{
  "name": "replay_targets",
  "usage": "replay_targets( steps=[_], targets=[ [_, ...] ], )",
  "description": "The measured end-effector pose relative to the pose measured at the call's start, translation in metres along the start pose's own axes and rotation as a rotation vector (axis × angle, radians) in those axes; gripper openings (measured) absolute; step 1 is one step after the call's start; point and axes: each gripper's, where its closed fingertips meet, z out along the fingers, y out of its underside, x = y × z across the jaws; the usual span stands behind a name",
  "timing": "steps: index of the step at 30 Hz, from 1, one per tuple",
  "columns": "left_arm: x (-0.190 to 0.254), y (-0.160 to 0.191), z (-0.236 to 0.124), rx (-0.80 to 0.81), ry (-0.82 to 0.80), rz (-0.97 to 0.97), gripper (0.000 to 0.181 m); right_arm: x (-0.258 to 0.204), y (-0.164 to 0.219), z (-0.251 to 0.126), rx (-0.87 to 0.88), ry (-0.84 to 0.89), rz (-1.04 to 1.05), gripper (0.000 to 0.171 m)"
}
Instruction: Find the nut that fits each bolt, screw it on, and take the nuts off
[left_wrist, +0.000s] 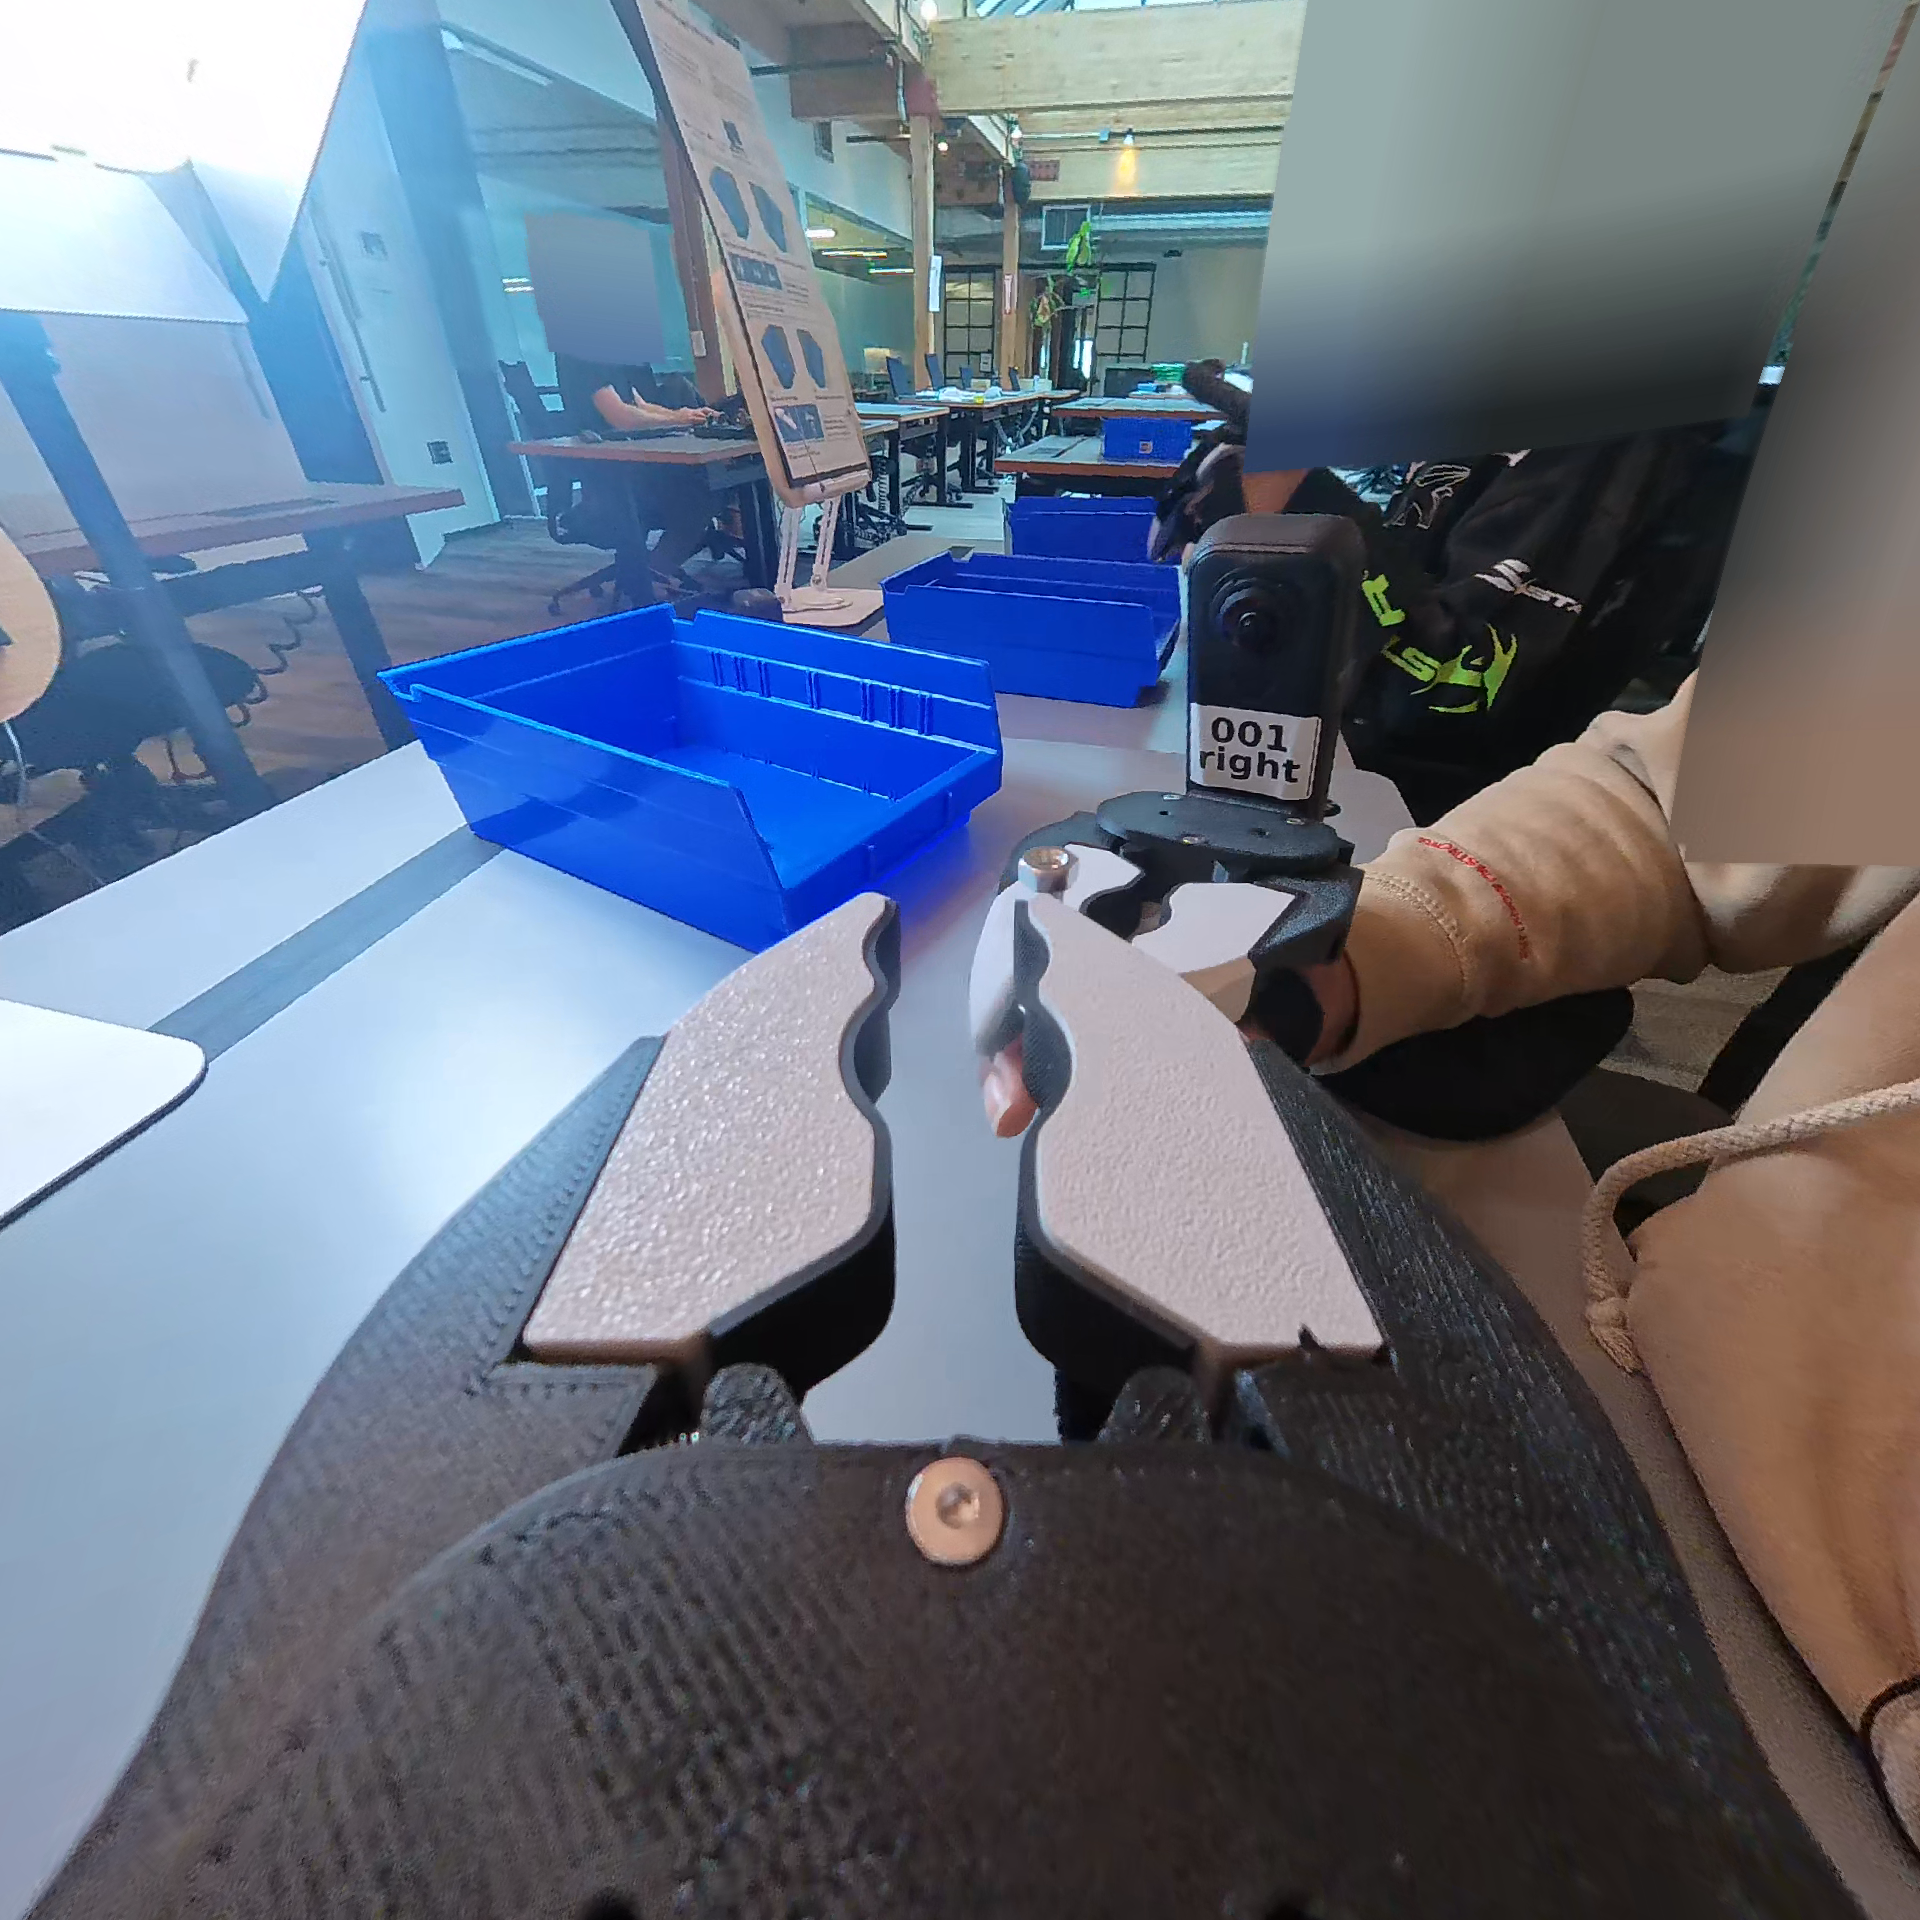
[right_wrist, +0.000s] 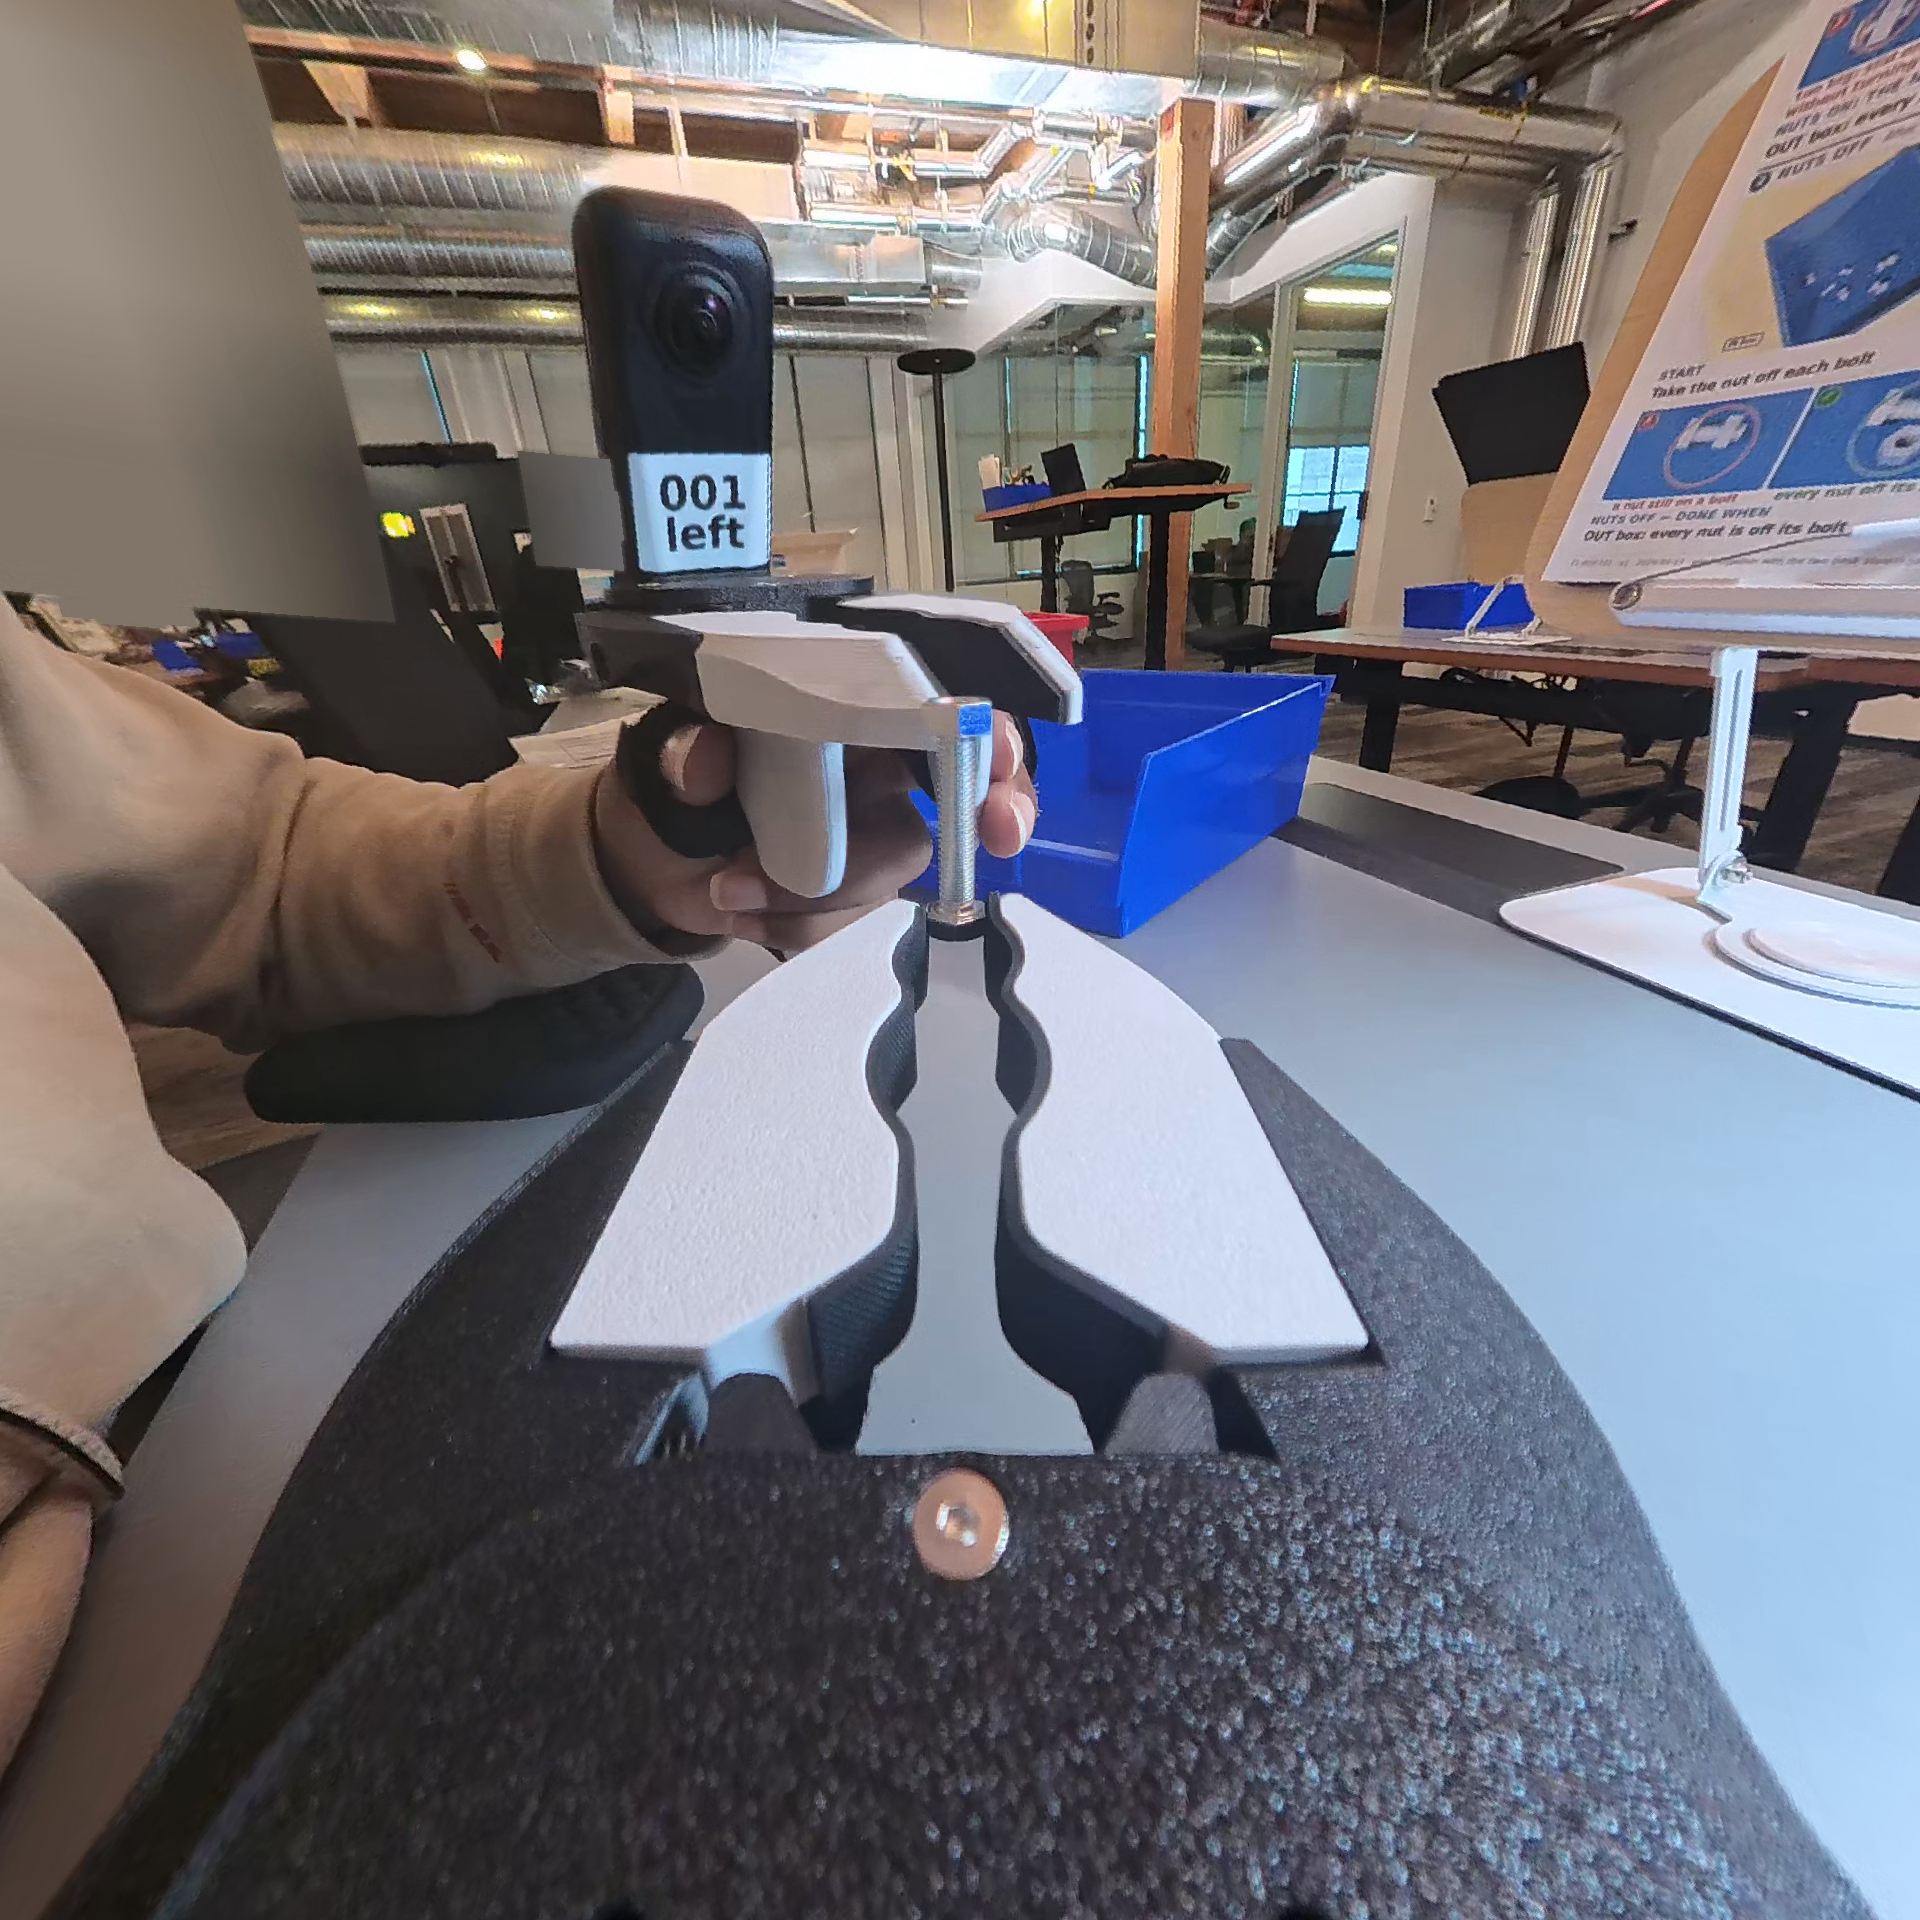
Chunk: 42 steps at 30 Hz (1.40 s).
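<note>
A silver bolt (right_wrist: 958, 810) stands upright over the grey table (right_wrist: 1455, 1143). It has a wider piece at each end and a blue mark at the top. My right gripper (right_wrist: 956, 920) is shut on the bolt's lower end; I cannot tell whether that piece is the nut or the head. In the left wrist view only the bolt's top (left_wrist: 1044, 868) shows, just past my right fingertip. My left gripper (left_wrist: 954, 920) is open and empty, level with the bolt's top and beside it. Its fingers (right_wrist: 810, 675) show spread in the right wrist view.
A blue bin (left_wrist: 727, 769) stands just beyond the grippers and also shows in the right wrist view (right_wrist: 1164, 810). More blue bins (left_wrist: 1029, 634) sit farther back. An instruction board on a white stand (right_wrist: 1714, 935) is at the right. A black armrest pad (right_wrist: 468, 1039) lies under the sleeve. Only a small space, under 4 cm, lies between the two pairs of fingers.
</note>
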Motion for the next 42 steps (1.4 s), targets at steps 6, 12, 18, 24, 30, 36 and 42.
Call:
replay_targets(
  steps=[6,12,18,24,30,36,42],
  targets=[
    [0.008,-0.002,0.003,0.031,0.036,-0.029,0.027,0.001,0.004,0.002,-0.023,0.007,0.002,0.01],
    [0.0,-0.003,0.0,0.039,0.001,-0.034,0.02,0.0,-0.001,0.0,0.007,-0.003,0.007,0.01],
    [0.008,-0.005,0.001,0.056,0.044,-0.024,0.024,0.001,-0.002,0.0,0.009,-0.001,0.006,0.01],
    [0.005,-0.006,0.002,0.067,0.028,-0.026,0.022,-0.002,-0.002,0.001,0.012,-0.012,0.003,0.01],
    [0.005,-0.007,-0.001,0.086,0.038,-0.05,0.022,0.0,-0.009,-0.001,0.039,-0.012,0.012,0.01],
    [0.002,-0.007,0.0,0.085,0.007,-0.045,0.023,-0.001,-0.007,0.004,0.024,-0.006,0.001,0.01],
    [-0.01,-0.017,-0.01,0.147,-0.016,-0.086,0.022,0.008,-0.014,0.013,0.037,0.026,-0.004,0.01]
  ],
)
